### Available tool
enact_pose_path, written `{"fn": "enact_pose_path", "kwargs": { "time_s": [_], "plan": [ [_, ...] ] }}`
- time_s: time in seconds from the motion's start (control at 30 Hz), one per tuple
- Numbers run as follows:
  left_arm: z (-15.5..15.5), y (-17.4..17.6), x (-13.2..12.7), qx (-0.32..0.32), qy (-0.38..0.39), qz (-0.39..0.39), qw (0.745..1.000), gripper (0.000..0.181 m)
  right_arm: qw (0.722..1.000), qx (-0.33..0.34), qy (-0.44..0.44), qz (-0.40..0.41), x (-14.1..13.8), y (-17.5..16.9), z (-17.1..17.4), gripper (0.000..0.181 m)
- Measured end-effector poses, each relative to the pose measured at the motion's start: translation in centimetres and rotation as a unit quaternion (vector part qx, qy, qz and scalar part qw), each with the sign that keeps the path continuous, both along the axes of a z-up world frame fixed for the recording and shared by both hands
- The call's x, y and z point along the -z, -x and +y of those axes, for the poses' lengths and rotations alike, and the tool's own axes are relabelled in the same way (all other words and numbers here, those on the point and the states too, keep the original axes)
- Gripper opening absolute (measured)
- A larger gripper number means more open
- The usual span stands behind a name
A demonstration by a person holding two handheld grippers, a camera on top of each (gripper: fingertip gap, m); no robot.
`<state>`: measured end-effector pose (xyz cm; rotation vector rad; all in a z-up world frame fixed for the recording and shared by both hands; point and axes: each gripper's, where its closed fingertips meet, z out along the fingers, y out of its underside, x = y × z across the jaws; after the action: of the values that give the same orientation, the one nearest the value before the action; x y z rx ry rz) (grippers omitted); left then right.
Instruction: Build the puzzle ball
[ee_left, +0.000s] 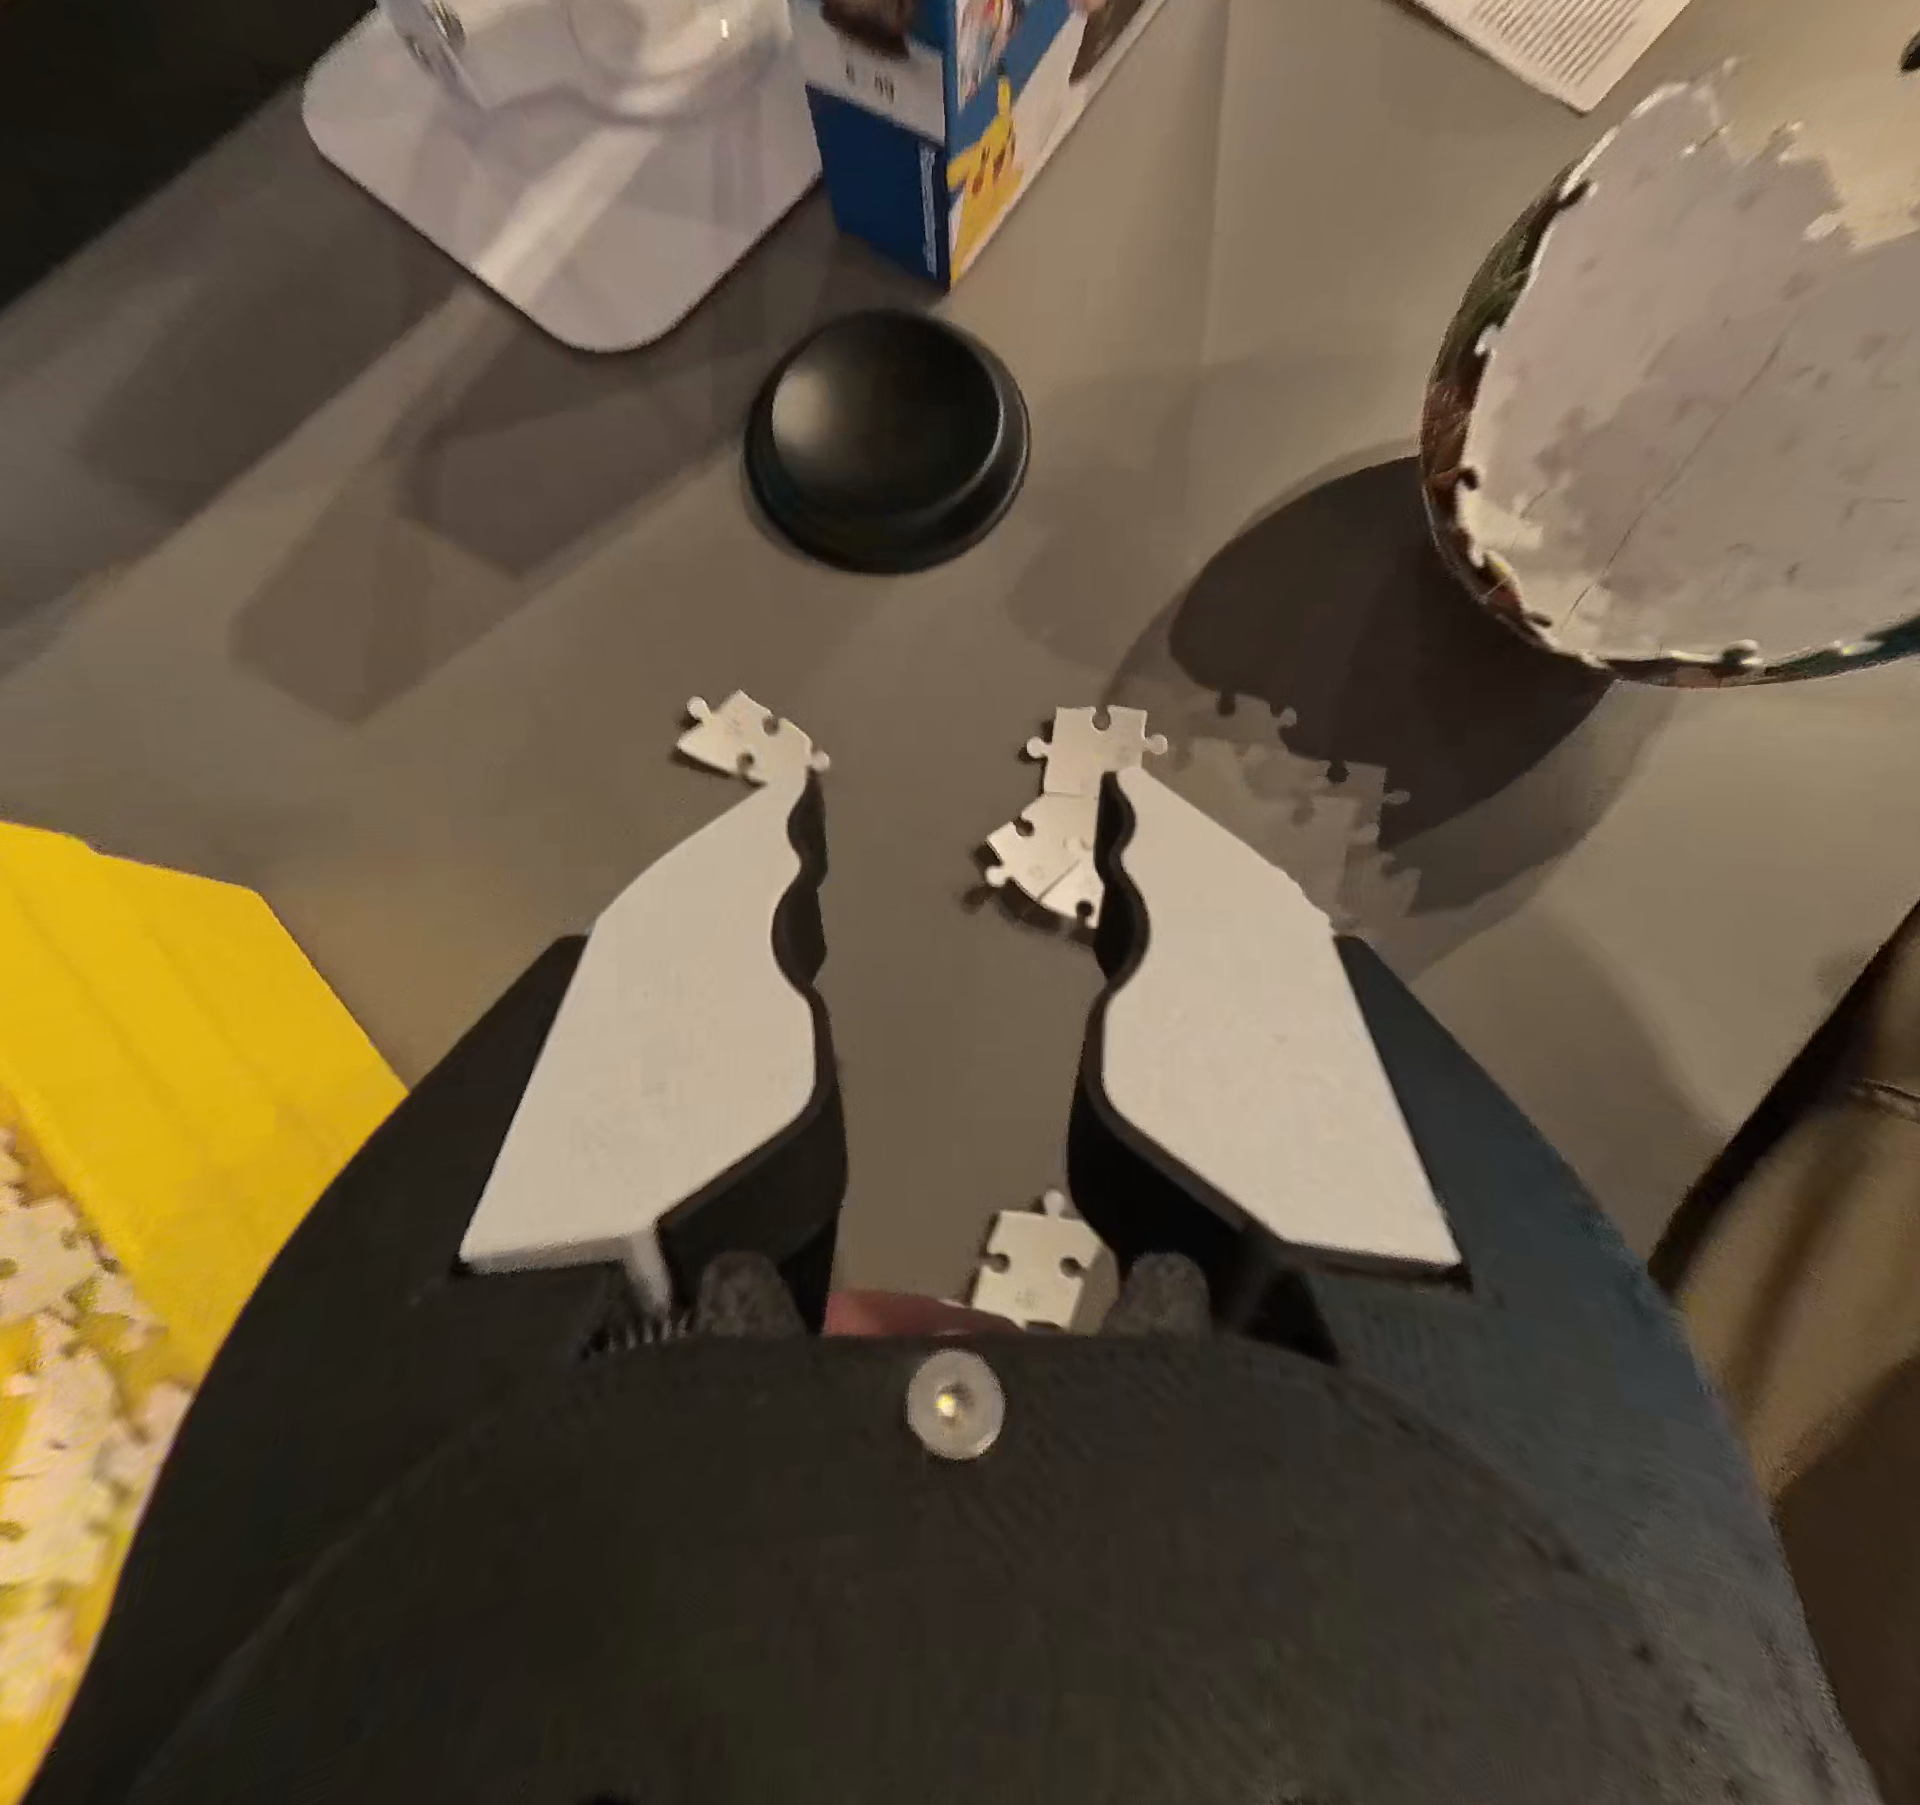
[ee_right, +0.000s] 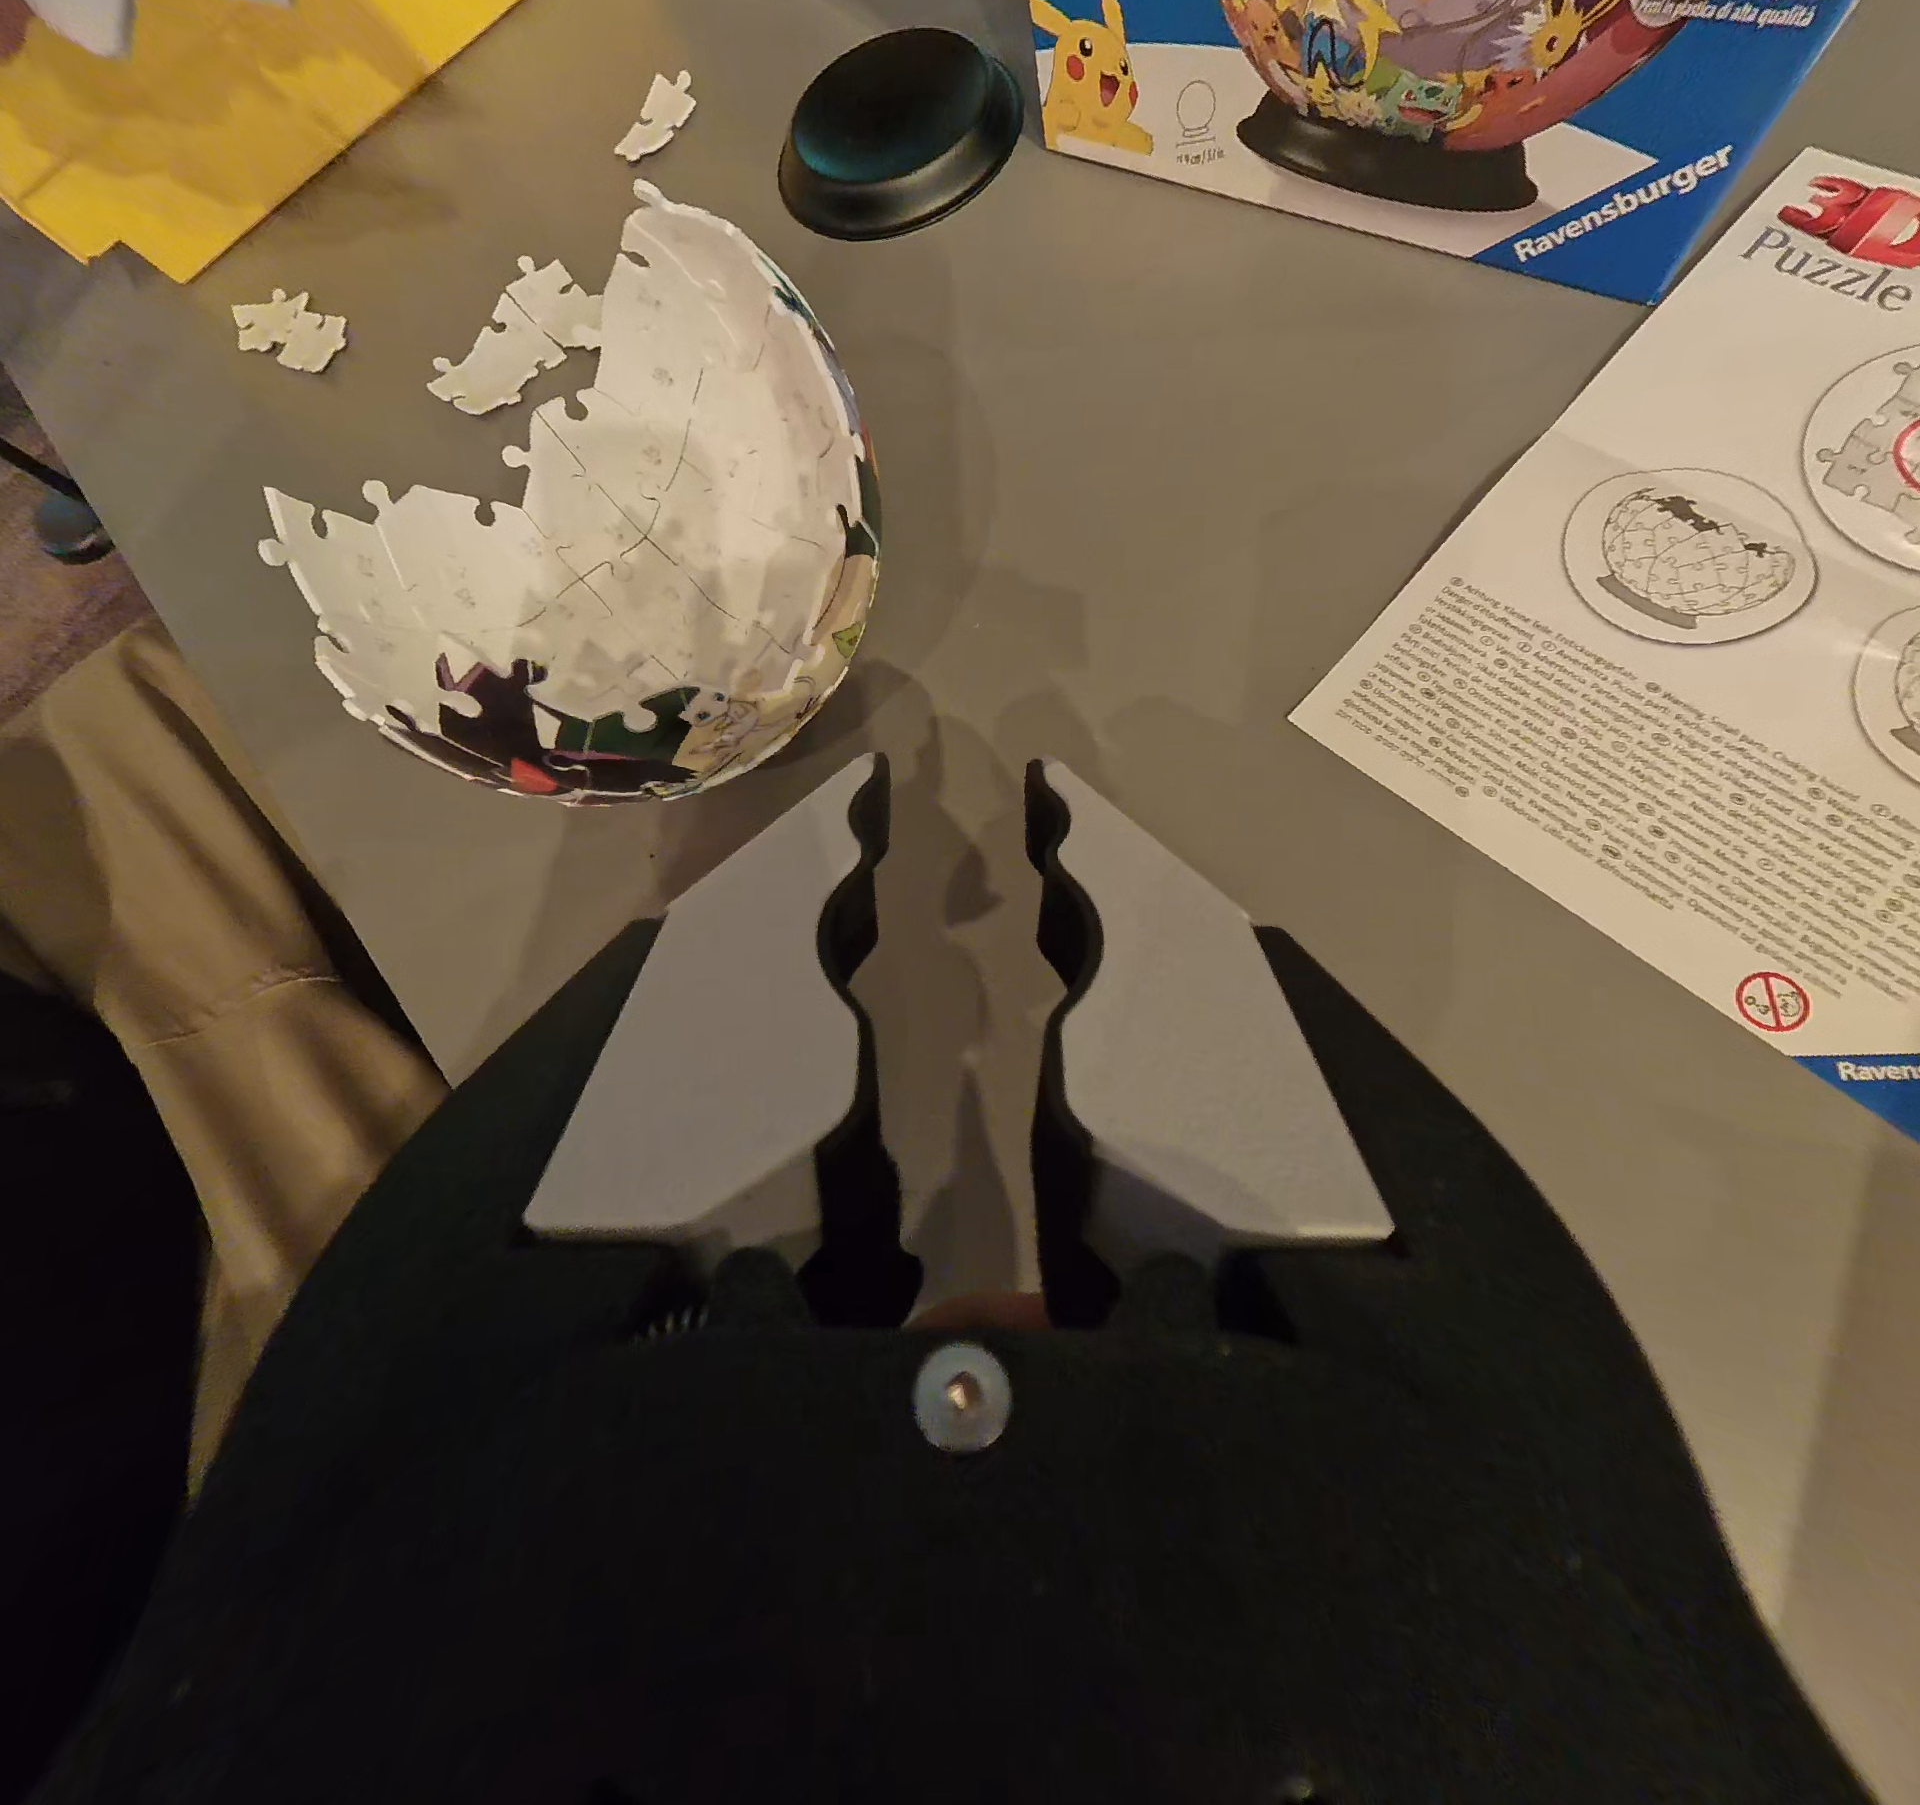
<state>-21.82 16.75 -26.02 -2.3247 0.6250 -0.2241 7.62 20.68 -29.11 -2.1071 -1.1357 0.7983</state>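
Note:
The half-built puzzle ball [ee_right: 644, 508] lies on its side on the grey table, its white inside facing up and its printed outside underneath. It also shows at the right of the left wrist view [ee_left: 1683, 353]. My right gripper [ee_right: 958, 773] is open and empty, just right of and nearer than the ball. My left gripper [ee_left: 961, 787] is open and empty, low over loose white pieces: one pair [ee_left: 753, 737] by the left tip, a cluster [ee_left: 1049, 851] by the right tip, one piece [ee_left: 1034, 1272] between the fingers near their base. The black round stand [ee_left: 886, 441] sits beyond; it also shows in the right wrist view [ee_right: 899, 134].
The blue puzzle box [ee_right: 1455, 41] and the instruction sheet [ee_right: 1662, 612] lie at the far right. A yellow box [ee_left: 135, 1028] holding many pieces is at the left. A white lamp-like base [ee_left: 540, 145] stands behind. The table edge and beige cloth [ee_right: 156, 872] are at the left. My right fingertips sit around 30 cm from my left ones.

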Motion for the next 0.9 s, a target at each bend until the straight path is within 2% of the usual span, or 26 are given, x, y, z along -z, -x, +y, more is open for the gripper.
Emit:
{"fn": "enact_pose_path", "kwargs": {
  "time_s": [0.17, 0.27, 0.43, 0.5, 0.7, 0.9],
  "plan": [
    [-2.9, -1.2, 3.6, -0.035, 0.089, -0.050, 0.994, 0.058, 1.000, 0.002, 0.003, 0.005, 0.1, 0.0, 0.1, 0.024],
    [-4.5, -2.1, 4.8, -0.062, 0.120, -0.092, 0.987, 0.064, 1.000, -0.002, 0.005, 0.008, 0.1, 0.2, -0.1, 0.024],
    [-6.6, -3.7, 7.4, -0.085, 0.177, -0.104, 0.975, 0.067, 1.000, -0.003, 0.005, 0.013, -0.1, 0.3, -0.1, 0.024],
    [-6.7, -4.4, 7.9, -0.106, 0.189, -0.139, 0.966, 0.059, 1.000, -0.005, 0.005, 0.016, -0.3, 0.4, -0.2, 0.024],
    [-5.8, -5.6, 7.7, -0.156, 0.213, -0.296, 0.918, 0.041, 1.000, -0.007, 0.006, 0.026, -0.7, 0.6, -0.4, 0.024],
    [-4.9, -5.3, 8.4, -0.197, 0.216, -0.350, 0.890, 0.014, 0.999, -0.009, 0.009, 0.033, -0.9, 0.8, -0.5, 0.024]
  ]
}}
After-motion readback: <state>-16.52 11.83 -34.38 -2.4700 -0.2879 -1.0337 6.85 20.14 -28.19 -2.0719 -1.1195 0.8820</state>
